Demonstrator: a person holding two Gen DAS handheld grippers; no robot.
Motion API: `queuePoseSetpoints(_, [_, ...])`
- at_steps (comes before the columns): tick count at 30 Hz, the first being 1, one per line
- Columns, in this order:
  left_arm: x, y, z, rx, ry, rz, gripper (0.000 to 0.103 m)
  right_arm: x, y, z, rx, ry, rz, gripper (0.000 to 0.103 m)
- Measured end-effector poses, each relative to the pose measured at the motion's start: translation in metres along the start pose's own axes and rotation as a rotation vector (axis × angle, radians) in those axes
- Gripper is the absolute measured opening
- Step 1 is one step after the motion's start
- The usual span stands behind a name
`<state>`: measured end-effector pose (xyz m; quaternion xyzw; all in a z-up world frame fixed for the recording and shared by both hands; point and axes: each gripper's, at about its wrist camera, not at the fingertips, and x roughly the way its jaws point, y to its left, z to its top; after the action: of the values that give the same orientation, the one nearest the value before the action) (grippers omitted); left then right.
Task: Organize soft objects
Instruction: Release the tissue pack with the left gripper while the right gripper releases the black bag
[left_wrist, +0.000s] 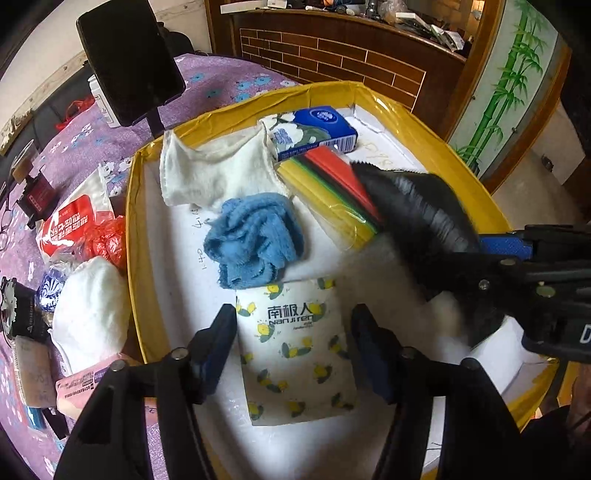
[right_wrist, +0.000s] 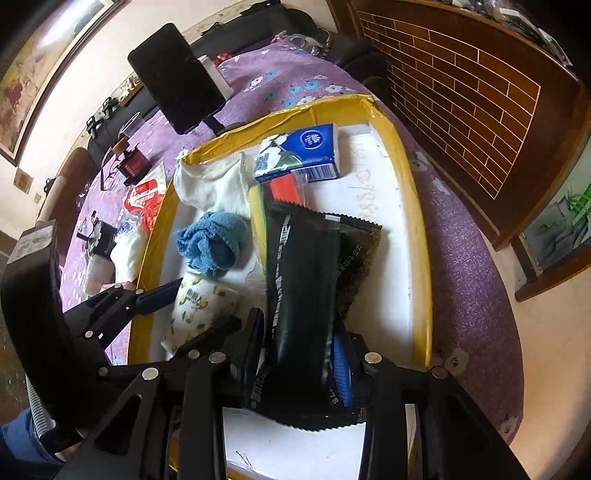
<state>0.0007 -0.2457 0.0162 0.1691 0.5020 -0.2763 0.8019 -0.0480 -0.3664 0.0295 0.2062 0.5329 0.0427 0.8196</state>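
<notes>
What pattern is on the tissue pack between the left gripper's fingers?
White tissue pack with small yellow lemons and green leaves; clearest in the left wrist view.

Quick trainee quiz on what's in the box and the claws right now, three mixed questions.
1. True or false: the crumpled blue terry cloth lies inside the yellow-rimmed white foam box.
2. What sits between the fingers of the right claw? A, a white cloth; B, a black glossy packet; C, a blue tissue pack.
3. Fill in: the left claw straddles a white soft pack printed with yellow ____.

Key: 1 true; 2 B; 3 lemons.
</notes>
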Motion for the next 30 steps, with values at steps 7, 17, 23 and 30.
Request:
queuePoseSetpoints(7, [-0.005, -0.002, -0.002, 0.009, -0.012, -0.013, 0.067, -0.009, 0.005, -0.004, -0.003, -0.026, -0.001, 0.049])
queuePoseSetpoints(17, [-0.020, -0.001, -0.005, 0.006, -0.041, -0.020, 0.067, -0.027, 0.006, -0.011, 0.018, -0.081, -0.012, 0.049])
queuePoseSetpoints(23, [-0.033, 0.001, -0.011, 0.012, -0.065, -0.014, 0.067, -0.039, 0.008, -0.012, 0.031, -0.130, -0.013, 0.049])
queuePoseSetpoints(30, [-0.052, 0.014, -0.022, -0.010, -0.104, 0.003, 0.067, -0.041, 0.034, -0.013, -0.021, -0.155, 0.018, 0.049])
